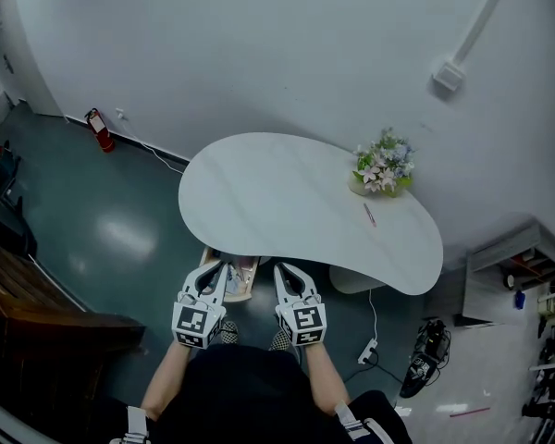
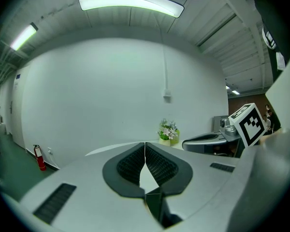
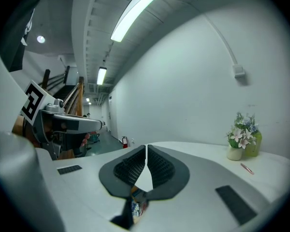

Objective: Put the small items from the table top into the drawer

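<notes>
Jaws shut and empty, left gripper (image 1: 218, 267) and right gripper (image 1: 282, 269) face white kidney-shaped table (image 1: 277, 192): one pale flower pot (image 1: 383, 168), one pink pen (image 1: 369, 215), pen outside left gripper view.

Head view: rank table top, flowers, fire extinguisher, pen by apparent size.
1. table top
2. flowers
3. fire extinguisher; it is farther from the camera than the flowers, so this order holds for looks only
4. pen, a thin sliver

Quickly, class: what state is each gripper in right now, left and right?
Left gripper: closed, nothing between the jaws.
Right gripper: closed, nothing between the jaws.
</notes>
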`<move>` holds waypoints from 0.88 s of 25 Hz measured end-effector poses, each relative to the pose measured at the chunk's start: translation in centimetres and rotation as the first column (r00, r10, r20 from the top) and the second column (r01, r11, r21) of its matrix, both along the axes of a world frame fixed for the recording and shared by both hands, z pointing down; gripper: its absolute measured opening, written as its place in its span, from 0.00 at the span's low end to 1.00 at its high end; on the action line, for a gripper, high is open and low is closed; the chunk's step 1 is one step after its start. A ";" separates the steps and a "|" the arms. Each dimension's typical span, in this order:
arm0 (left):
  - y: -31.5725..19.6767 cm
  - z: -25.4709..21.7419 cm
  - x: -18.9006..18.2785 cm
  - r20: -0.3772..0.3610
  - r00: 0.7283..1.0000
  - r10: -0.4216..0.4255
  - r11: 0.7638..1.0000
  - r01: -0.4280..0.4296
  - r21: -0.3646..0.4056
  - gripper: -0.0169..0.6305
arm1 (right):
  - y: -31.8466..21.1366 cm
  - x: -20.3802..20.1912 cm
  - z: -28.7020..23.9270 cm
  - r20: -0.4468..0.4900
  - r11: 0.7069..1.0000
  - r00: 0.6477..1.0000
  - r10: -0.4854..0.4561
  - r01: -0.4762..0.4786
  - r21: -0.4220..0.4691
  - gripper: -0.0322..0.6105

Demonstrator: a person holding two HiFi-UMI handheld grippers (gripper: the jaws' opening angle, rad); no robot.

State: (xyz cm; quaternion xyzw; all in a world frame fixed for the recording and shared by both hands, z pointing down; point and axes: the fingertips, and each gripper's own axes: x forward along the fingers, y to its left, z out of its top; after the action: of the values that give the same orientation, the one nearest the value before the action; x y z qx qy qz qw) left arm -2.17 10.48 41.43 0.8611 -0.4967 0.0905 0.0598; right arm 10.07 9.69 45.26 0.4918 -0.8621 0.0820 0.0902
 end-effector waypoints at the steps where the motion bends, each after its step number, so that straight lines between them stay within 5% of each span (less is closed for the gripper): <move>1: 0.0 -0.2 0.1 0.001 1.000 0.001 1.000 -0.001 0.002 0.06 | 0.0 0.0 0.0 -0.002 1.000 1.000 0.000 0.000 0.002 0.11; 22: 0.0 0.3 0.8 -0.025 0.996 0.085 0.996 -0.085 0.000 0.06 | 0.3 -0.3 0.3 -0.018 0.999 0.999 0.035 -0.035 -0.005 0.11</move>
State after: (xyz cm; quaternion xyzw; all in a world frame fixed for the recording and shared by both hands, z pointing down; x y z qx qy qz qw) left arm -1.40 10.52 41.69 0.8824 -0.4590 0.0825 0.0625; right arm 9.74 9.99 45.53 0.5072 -0.8524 0.0816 0.0977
